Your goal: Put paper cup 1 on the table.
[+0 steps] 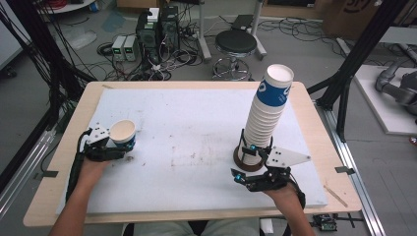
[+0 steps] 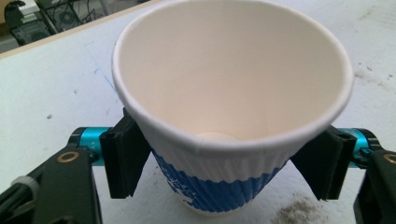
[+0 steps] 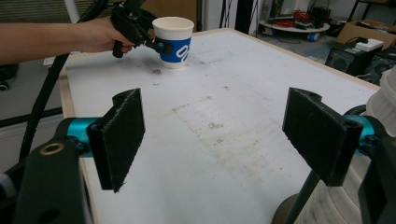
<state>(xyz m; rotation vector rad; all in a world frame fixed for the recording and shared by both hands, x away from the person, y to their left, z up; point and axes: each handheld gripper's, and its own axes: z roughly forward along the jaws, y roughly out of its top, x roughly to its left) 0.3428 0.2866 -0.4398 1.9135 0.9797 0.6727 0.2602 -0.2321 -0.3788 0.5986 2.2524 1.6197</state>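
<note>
Cables and equipment crowd the floor beyond a white-topped bench (image 1: 187,128), where the left tool (image 1: 101,146) holds a single paper cup (image 1: 123,133) near the left edge and the right tool (image 1: 260,169) sits spread wide beside a tall cup stack (image 1: 268,113). Left gripper view: both jaws press the cup's (image 2: 224,116) ribbed wall; squeezing harder could crush it. Right gripper view: jaws apart, empty; nudging the stack (image 3: 383,107) might topple it

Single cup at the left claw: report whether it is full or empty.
Empty. The left gripper view looks straight into the cup and shows its bare bottom, with the left claw clamped on its sides.
</note>
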